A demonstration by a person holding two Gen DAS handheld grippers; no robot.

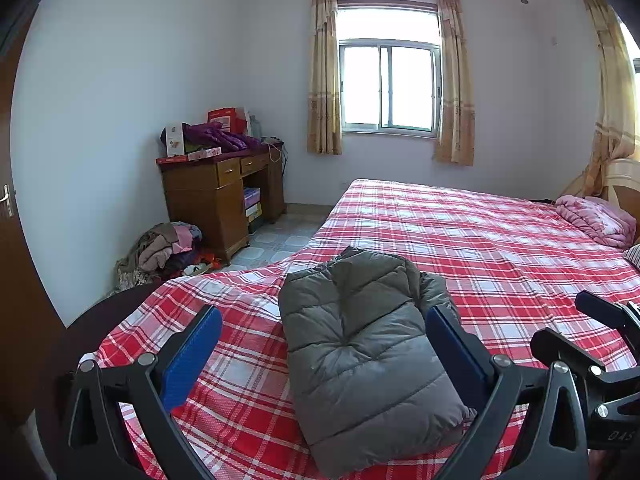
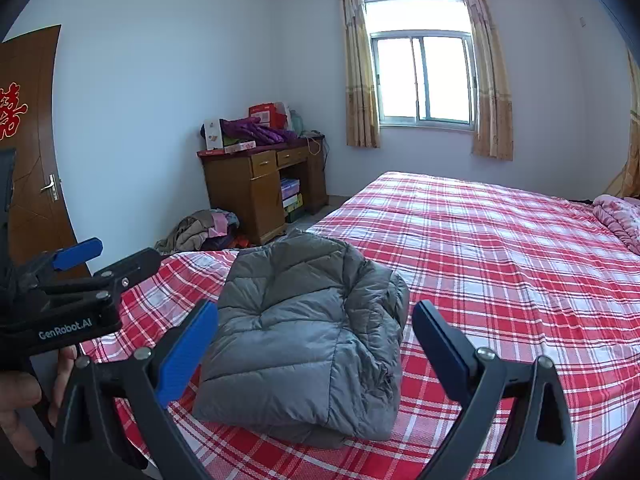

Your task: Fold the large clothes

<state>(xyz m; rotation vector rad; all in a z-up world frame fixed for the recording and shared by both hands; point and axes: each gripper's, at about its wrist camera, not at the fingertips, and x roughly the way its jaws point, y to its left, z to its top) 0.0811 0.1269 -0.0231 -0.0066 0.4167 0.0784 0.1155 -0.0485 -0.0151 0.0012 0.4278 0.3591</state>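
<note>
On the red plaid bed (image 1: 500, 240) we see the grey puffer jacket (image 1: 360, 344) lying folded near the foot; our left gripper (image 1: 324, 340) and right gripper (image 2: 316, 336) hover spread wide, empty.

The left gripper (image 1: 324, 354) is held level and pointing forward, its jaws spread wide with the blue pads (image 1: 192, 360) facing each other across a broad gap and nothing between them. The right gripper (image 2: 316, 350) sits just beside it at about the same height, likewise pointing forward with its jaws wide apart and gripping nothing. In the right wrist view the left gripper shows at the left edge, and bare fingers (image 2: 18, 404) of the person's left hand curl around its handle from below.
</note>
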